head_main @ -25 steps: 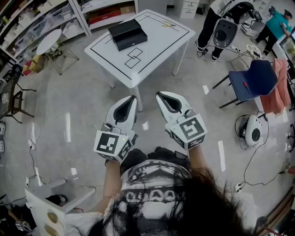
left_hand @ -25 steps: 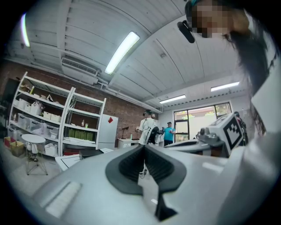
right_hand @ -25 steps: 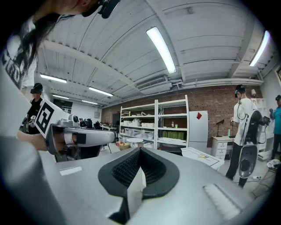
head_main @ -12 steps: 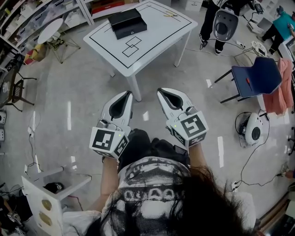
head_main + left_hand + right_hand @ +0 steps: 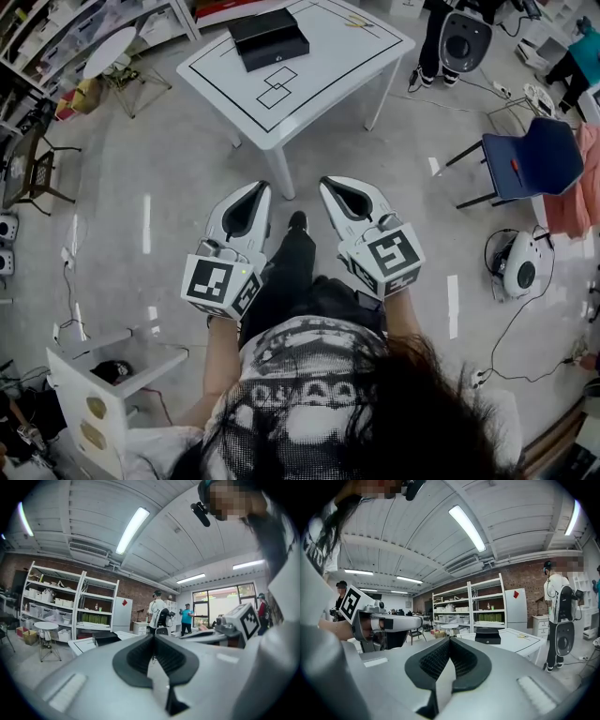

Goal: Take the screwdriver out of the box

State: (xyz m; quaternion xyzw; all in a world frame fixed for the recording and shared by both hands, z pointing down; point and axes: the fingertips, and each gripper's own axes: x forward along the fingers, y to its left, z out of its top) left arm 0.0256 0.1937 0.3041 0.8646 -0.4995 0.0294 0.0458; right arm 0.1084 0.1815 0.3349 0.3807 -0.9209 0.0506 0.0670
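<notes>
1. Head view is showing the black box (image 5: 269, 38) lying closed on the white table (image 5: 328, 70), at its far left part; the screwdriver cannot be made out.
2. Short of the table, the left gripper (image 5: 263, 187) is hovering, jaws together, empty.
3. Short of the table too, the right gripper (image 5: 325, 181) is hovering, jaws together, empty.

Open floor (image 5: 202, 150) fills the middle of the frame, bare between the left gripper (image 5: 255, 190), the right gripper (image 5: 336, 185) and the white tabletop (image 5: 328, 70) at the top. One table leg (image 5: 281, 173) stands just ahead of the fingers. Up on the tabletop, the black box (image 5: 270, 37) takes the upper left part; flat white surface lies below and right of it. A blue chair (image 5: 525, 155) blocks the right side, and a round side table (image 5: 111, 52) the upper left.
</notes>
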